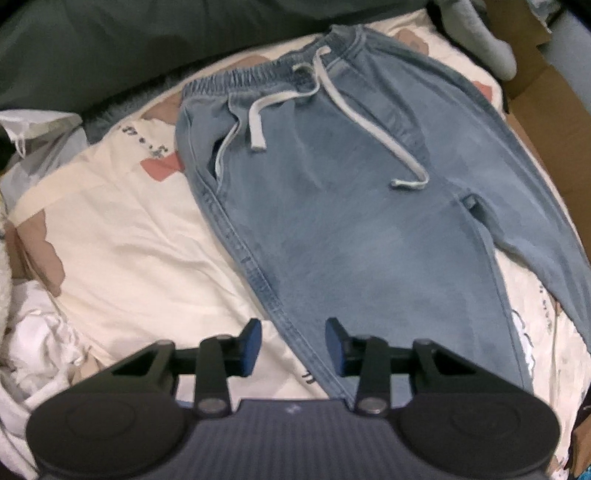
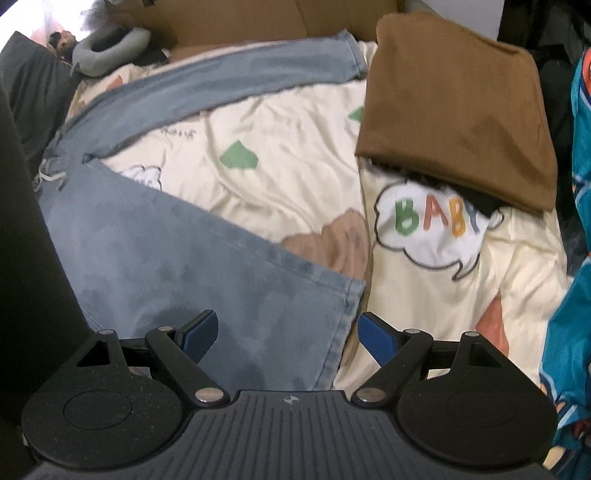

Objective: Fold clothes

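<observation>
Jeans (image 1: 354, 229): soft washed blue denim, matt, w/ stitched seams; gathered elastic waist; flat woven cloth drawstring (image 1: 343, 99), pale grey. Sheet (image 1: 122, 236): smooth cream printed cloth, slight sheen, lightly creased. Brown cloth (image 2: 458, 110), folded: fine-weave fabric, matt. Left gripper (image 1: 293, 345) & right gripper (image 2: 286, 334): matt black plastic arms, shiny metal pivot pins, blue pads (image 2: 376, 338) smooth, rubber-like; ribbed dark plastic body. Box (image 2: 258, 18): plain brown cardboard, matt.
</observation>
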A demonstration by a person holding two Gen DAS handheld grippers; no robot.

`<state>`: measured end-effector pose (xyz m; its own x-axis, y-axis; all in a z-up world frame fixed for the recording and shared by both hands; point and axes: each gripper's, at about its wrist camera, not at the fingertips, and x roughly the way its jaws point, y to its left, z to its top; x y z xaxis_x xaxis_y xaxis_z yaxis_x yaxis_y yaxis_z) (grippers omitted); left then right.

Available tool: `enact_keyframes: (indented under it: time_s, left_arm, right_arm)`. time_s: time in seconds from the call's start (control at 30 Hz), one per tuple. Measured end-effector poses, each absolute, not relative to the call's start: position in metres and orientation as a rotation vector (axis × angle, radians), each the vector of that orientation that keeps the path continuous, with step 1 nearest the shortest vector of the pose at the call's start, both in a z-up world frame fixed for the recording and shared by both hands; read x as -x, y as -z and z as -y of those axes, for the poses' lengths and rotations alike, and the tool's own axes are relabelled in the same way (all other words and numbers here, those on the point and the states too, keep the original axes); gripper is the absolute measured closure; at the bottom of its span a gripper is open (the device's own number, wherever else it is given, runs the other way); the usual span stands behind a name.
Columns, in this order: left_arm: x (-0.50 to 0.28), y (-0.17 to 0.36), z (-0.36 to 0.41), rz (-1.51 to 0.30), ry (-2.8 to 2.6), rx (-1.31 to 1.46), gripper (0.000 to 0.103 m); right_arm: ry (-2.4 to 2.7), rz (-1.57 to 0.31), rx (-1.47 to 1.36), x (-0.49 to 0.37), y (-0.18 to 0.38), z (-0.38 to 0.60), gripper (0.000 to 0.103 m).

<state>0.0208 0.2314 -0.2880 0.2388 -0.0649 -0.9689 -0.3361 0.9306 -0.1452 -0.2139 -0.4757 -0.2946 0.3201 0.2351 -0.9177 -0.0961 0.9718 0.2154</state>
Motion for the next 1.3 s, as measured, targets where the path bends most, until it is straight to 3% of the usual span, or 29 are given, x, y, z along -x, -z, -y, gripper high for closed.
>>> enact_keyframes:
  time_s: [0.1, 0.87, 1.0, 1.3]
  left_arm:
    - [-0.023, 0.305, -0.234, -1.35, -0.209, 0.374, 0.072]
    - [-0.037, 0.369, -0.265, -1.286, -0.374, 0.646, 0.069]
    - [-0.035, 0.36, -0.27, -1.234, -0.403, 0.698, 0.079]
    - [-0.036, 0.344, -0.27, -1.24, -0.361, 0.672, 0.096]
  right_arm:
    - [-0.207, -1.261, -0.119, 0.217, 0.303, 0.473, 0.016]
    - [-0.122, -1.393, -0.143, 0.222, 0.323, 0.468, 0.017]
    - [-0.104, -1.412, -0.171, 0.227, 0.331, 0.474, 0.017]
    - [-0.067, -1.463, -0.303, 0.248, 0.363, 0.49, 0.027]
